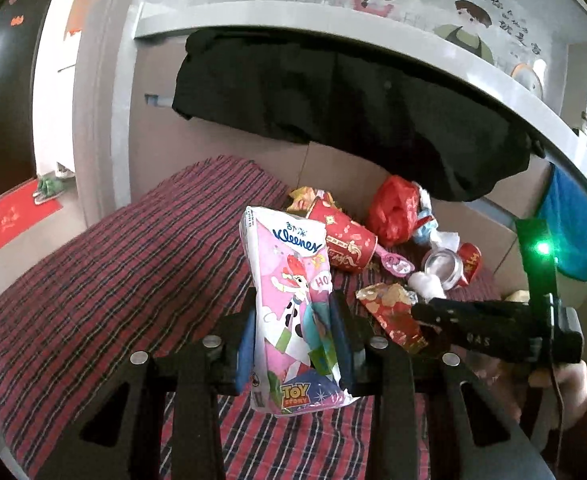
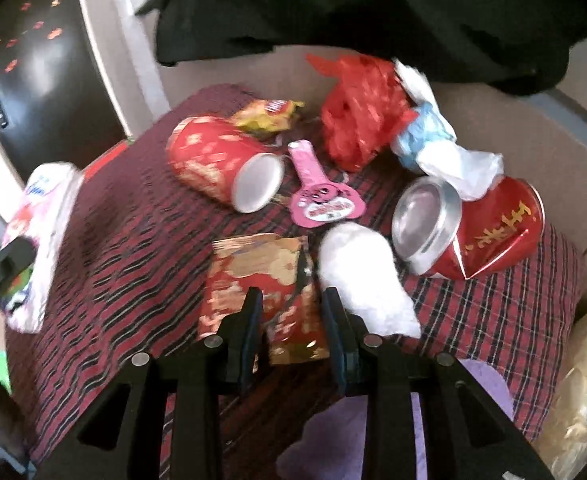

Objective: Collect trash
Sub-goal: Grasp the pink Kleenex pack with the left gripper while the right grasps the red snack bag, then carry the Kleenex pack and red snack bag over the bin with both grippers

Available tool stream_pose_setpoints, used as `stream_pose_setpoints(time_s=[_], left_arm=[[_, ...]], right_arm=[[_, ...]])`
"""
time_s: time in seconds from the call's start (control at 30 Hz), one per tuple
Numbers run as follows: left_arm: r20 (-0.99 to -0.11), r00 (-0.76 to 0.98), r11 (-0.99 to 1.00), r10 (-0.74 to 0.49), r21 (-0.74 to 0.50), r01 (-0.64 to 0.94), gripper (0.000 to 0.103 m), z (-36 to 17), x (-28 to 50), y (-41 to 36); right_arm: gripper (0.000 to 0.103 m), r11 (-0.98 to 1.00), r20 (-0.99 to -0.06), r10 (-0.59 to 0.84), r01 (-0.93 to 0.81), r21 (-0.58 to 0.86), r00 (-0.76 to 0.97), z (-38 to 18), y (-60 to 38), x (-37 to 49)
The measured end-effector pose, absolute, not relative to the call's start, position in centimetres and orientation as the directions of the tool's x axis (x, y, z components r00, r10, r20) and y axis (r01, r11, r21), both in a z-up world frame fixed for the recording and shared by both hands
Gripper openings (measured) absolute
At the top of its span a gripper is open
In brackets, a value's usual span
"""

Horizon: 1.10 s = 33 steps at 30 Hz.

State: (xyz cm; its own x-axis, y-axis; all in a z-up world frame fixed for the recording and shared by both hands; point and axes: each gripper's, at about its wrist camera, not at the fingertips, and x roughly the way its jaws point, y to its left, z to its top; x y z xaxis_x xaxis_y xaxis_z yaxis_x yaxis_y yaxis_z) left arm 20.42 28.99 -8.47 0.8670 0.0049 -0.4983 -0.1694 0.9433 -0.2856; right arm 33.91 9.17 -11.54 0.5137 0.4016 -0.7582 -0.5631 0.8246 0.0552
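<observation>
Trash lies scattered over a red plaid cloth (image 2: 105, 248), and one piece is already clamped: the left tool (image 1: 293, 332) is closed on a pink Kleenex tissue pack (image 1: 289, 300), its blue pads pressing both sides so the pack stands upright above the cloth. The right tool (image 2: 293, 320) hangs over a red-and-gold wrapper (image 2: 261, 280) with its fingers apart on either side of it; the pads do not press on anything. Just right of that wrapper lies a white crumpled tissue (image 2: 361, 276), touching a crushed red can (image 2: 473, 232). Beyond the wrapper lie a pink spoon-shaped packet (image 2: 317, 188) and a red paper cup (image 2: 217, 160) on its side, with a yellow snack wrapper (image 2: 265, 116) behind the cup. A red plastic bag (image 2: 357, 108) sits near the far edge, beside a blue-and-white wad (image 2: 433, 140). A black garment (image 1: 353, 92) hangs above it all.
</observation>
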Motion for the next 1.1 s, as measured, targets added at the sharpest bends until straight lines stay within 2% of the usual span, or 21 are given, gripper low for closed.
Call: stream_pose_setpoints(time_s=[0.23, 0.3, 0.4, 0.77, 1.1], left_arm=[[-0.501, 0.866, 0.943, 0.005, -0.286, -0.171, 0.035, -8.9, 20.6, 29.0], [-0.497, 0.868, 0.946, 0.009, -0.277, -0.168, 0.035, -8.8, 20.6, 28.8], [-0.491, 0.871, 0.951, 0.012, -0.263, -0.161, 0.035, -8.6, 20.5, 28.3], [-0.485, 0.874, 0.959, -0.004, -0.25, -0.134, 0.035, -7.3, 20.7, 26.5], [-0.433, 0.901, 0.978, -0.026, -0.197, -0.066, 0.035, -3.8, 20.2, 22.3]], right_arm=[[0.029, 0.833, -0.773, 0.354, -0.553, 0.004, 0.527, -12.4, 9.7, 34.3], [0.018, 0.824, -0.768, 0.371, -0.567, 0.013, 0.522, -12.4, 9.7, 34.2], [0.015, 0.812, -0.76, 0.393, -0.583, 0.024, 0.517, -12.1, 9.8, 34.1], [0.013, 0.804, -0.658, 0.454, -0.595, 0.012, 0.6, -7.6, 6.8, 30.9], [0.012, 0.828, -0.525, 0.447, -0.558, -0.064, 0.724, -2.3, 2.8, 27.5]])
